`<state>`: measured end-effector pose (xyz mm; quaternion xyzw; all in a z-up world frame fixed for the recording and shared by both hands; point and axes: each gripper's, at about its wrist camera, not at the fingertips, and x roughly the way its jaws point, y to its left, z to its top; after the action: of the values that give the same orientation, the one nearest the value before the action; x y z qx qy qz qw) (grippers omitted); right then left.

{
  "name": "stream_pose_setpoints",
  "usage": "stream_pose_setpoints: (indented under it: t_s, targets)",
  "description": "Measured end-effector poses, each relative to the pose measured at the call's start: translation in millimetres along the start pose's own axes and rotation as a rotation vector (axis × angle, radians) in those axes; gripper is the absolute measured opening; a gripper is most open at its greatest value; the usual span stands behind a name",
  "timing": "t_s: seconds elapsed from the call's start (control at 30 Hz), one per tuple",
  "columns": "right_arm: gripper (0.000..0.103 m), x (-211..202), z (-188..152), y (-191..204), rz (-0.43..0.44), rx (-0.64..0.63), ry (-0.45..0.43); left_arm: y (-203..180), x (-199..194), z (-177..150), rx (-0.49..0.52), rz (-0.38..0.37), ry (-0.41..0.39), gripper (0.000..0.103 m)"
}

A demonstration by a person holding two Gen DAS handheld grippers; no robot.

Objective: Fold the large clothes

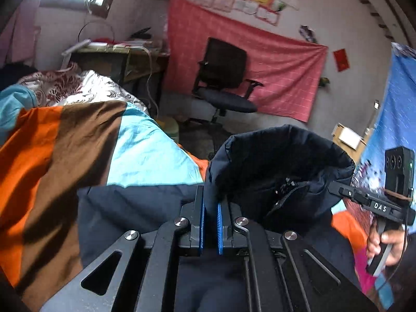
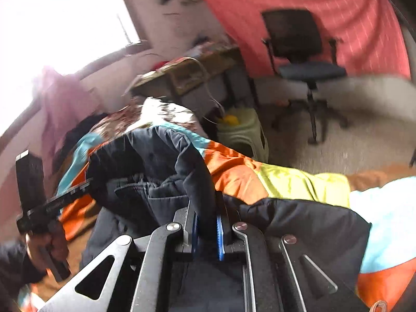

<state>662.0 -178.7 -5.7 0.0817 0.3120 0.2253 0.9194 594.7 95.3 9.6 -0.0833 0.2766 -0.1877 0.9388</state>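
Note:
A dark navy padded jacket (image 1: pixel 273 166) lies on a bed with an orange, brown and light blue cover (image 1: pixel 65 143). My left gripper (image 1: pixel 210 200) is shut on an edge of the jacket and holds it raised, so the fabric stands up in a fold. My right gripper (image 2: pixel 206 215) is shut on another edge of the jacket (image 2: pixel 161 161) and lifts it too. The right gripper also shows at the right of the left wrist view (image 1: pixel 374 202). The left gripper shows at the left of the right wrist view (image 2: pixel 52 202). The right wrist view is blurred.
A black office chair (image 1: pixel 223 78) stands on the floor in front of a pink cloth (image 1: pixel 273 59) hung on the wall. A cluttered desk (image 1: pixel 117 54) stands by the bed head under a window. A green plastic stool (image 2: pixel 241 132) sits beside the bed.

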Motion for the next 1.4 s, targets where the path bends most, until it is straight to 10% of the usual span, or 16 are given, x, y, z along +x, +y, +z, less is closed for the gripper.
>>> stream_pose_setpoints:
  t_s: [0.37, 0.73, 0.97, 1.17, 1.4]
  targets:
    - [0.010, -47, -108, 50, -0.087, -0.160, 0.034, -24, -17, -86, 0.094, -0.025, 0.070, 0.005]
    - [0.010, 19, -164, 32, -0.210, -0.128, 0.175, 2, 52, -114, -0.044, -0.013, 0.146, 0.005]
    - [0.017, 6, -169, 29, -0.188, -0.117, 0.115, 11, 20, -98, -0.021, -0.016, 0.128, 0.017]
    - [0.034, -51, -163, 32, -0.186, -0.134, 0.089, 3, -31, -79, 0.063, 0.042, -0.051, 0.040]
    - [0.049, -60, -84, 26, -0.368, -0.184, -0.068, 11, 45, -7, 0.018, 0.218, -0.014, 0.040]
